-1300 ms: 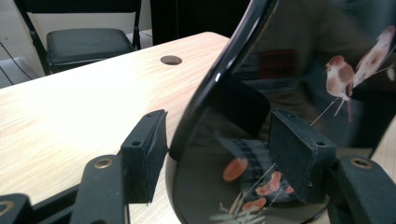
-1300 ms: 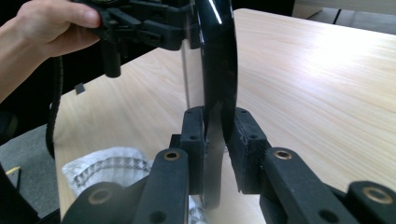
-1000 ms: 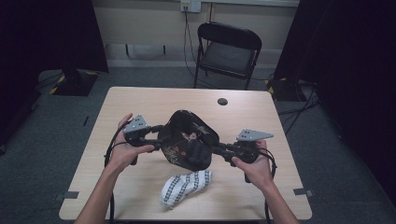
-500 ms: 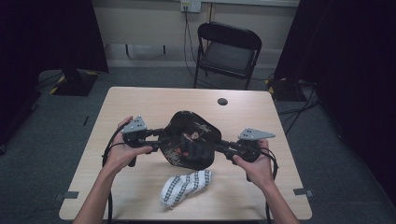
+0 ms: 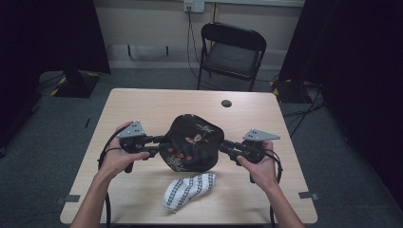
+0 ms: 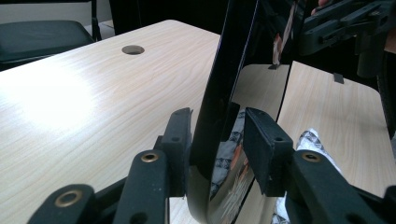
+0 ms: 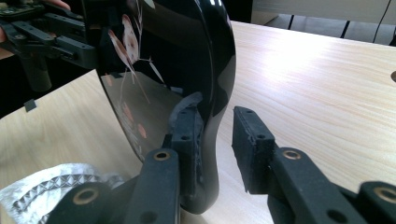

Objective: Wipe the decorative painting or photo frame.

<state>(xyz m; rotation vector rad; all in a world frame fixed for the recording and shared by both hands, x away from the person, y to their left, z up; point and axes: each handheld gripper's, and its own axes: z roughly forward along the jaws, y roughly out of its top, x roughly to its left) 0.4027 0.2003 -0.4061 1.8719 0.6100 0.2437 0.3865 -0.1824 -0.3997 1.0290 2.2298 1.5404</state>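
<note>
A black lacquered plate (image 5: 192, 142) with flower and butterfly painting is held tilted up on edge over the table between both grippers. My left gripper (image 5: 161, 142) has just been closing, and its pads now sit on both sides of the plate's left rim (image 6: 219, 93). My right gripper (image 5: 222, 145) has the opposite rim (image 7: 187, 56) between its jaws, which have just been opening a little. One pad (image 7: 187, 130) still lies against the painted face, and a narrow gap shows at the other pad (image 7: 250, 144).
A crumpled black-and-white patterned cloth (image 5: 187, 190) lies on the wooden table (image 5: 142, 104) just in front of the plate. A round cable hole (image 5: 226, 103) sits near the far edge. A black folding chair (image 5: 233, 52) stands behind the table.
The plate and both hands stay almost where they were. The left gripper has edged slightly inward against the plate's rim.
</note>
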